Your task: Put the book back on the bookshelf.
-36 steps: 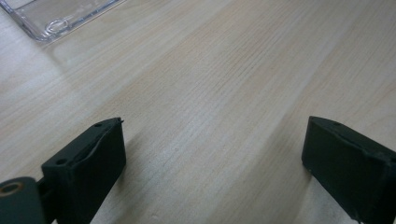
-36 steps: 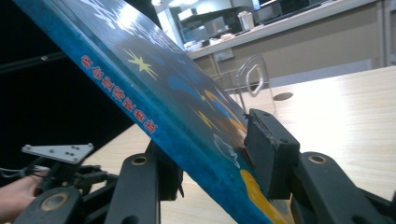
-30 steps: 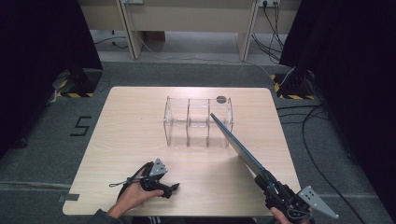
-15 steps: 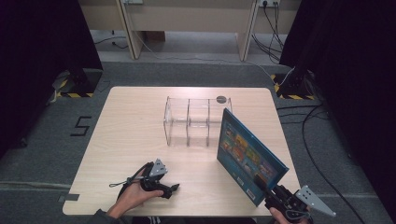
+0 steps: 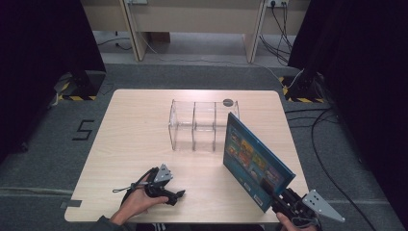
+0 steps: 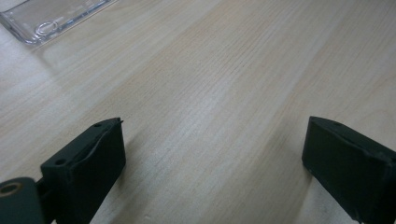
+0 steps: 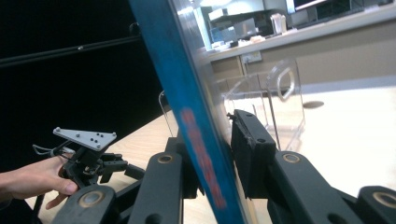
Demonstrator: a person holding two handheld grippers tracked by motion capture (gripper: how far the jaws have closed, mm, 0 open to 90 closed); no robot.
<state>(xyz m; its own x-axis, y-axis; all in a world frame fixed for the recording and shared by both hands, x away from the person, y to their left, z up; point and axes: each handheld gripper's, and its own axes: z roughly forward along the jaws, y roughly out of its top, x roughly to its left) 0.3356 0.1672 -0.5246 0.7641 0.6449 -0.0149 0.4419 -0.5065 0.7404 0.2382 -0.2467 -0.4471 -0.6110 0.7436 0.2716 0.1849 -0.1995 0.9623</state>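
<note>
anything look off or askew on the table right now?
Nothing spilled or damaged. The one thing askew is the blue book: the right gripper has just closed its jaws on one corner, and it slants up toward the clear divided rack. The left gripper rests open on the table.

High view overhead facing forward, gripper views low and close — all share the clear rack [image 5: 202, 122].

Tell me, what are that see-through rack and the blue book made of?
The rack looks like clear acrylic or similar hard plastic: glossy, with the table showing through its dividers. The blue book, clamped in the right gripper, seems to be glossy printed card or paper: a thin, stiff cover with colourful pictures that catches the light.
</note>
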